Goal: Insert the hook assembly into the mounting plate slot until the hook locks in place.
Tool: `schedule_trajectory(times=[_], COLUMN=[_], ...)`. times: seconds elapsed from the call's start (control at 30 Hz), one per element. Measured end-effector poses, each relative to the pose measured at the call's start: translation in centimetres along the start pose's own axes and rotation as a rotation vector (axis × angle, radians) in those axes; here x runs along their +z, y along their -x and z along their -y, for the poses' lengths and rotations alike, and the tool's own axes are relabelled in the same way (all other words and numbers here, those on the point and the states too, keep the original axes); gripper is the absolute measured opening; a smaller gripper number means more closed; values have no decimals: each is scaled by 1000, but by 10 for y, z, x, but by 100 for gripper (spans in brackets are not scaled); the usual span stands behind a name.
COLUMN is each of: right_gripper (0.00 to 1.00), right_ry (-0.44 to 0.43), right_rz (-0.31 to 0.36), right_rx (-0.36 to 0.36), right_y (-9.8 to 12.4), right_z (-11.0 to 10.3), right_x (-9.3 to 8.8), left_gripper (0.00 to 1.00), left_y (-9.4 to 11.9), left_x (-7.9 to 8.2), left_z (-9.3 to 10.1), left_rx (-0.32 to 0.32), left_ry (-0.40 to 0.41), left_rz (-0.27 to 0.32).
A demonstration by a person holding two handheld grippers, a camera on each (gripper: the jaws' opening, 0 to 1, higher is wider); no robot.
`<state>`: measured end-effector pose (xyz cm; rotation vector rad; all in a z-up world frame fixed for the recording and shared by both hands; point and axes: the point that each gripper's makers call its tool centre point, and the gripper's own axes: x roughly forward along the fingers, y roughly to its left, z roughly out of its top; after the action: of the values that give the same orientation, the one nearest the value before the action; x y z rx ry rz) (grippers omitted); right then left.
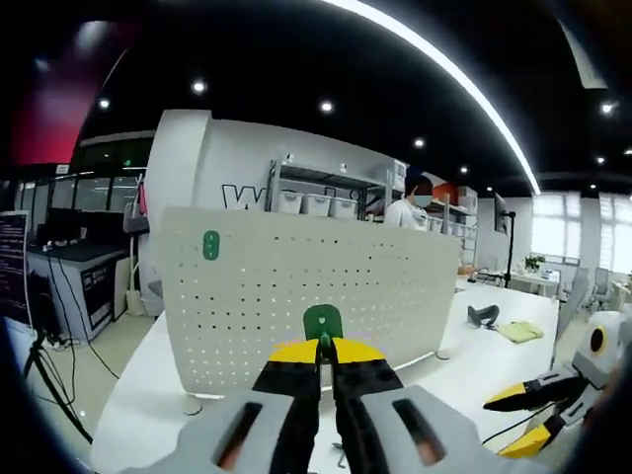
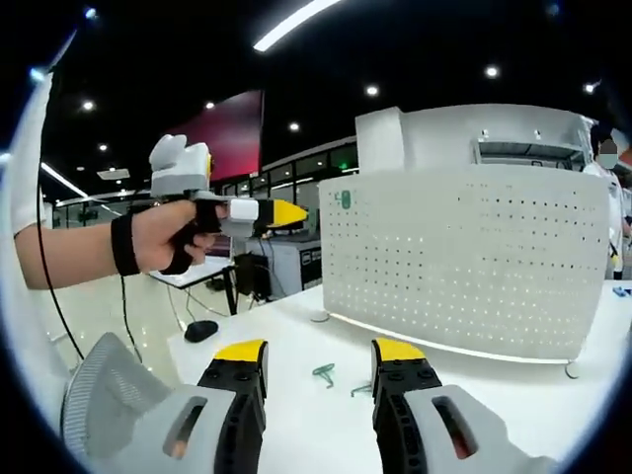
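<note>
Now the left gripper [image 1: 326, 348] — jaws pinching a green hook [image 1: 323, 322] — approaches the pegboard [image 1: 296, 296] (right gripper [image 2: 318, 357] spread, empty); next, align with a slot.

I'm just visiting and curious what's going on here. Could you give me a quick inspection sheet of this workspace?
Surface: white table.
Job's things: white pegboard standing upright, one green hook already mounted; another green hook held.
Clutter: green hooks lying loose on the table.
Grippers: left gripper shut on a hook; right gripper open, empty.
Cables: black cable hanging from the arm.
Surroundings: storage shelves, ceiling lights, a person standing behind the board.
</note>
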<state>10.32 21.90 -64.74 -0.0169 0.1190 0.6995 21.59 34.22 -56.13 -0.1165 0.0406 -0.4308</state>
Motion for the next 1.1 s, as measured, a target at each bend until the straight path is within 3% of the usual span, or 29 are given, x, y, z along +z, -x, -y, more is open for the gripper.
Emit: schedule_trajectory(times=[0.3,0.37,0.4,0.57,1.1], right_gripper=[42,42,42,43,45], right_ry=[17,38,51,58,82], right_rz=[-24,-31,-41,-52,-83], right_rx=[-27,-31,-31,-37,-69], right_y=[-1,-1,-1,2,7], right_z=[3,2,1,1,10], right_x=[0,1,0,0,-3], left_gripper=[2,2,2,2,3], left_y=[-14,-19,-20,-28,-50], left_x=[12,12,9,8,18], left_z=[-10,-16,-22,-33,-51], left_rx=[4,23,53,88,152], left_ry=[-20,-26,9,-15,-70], left_rz=[18,16,5,10,51])
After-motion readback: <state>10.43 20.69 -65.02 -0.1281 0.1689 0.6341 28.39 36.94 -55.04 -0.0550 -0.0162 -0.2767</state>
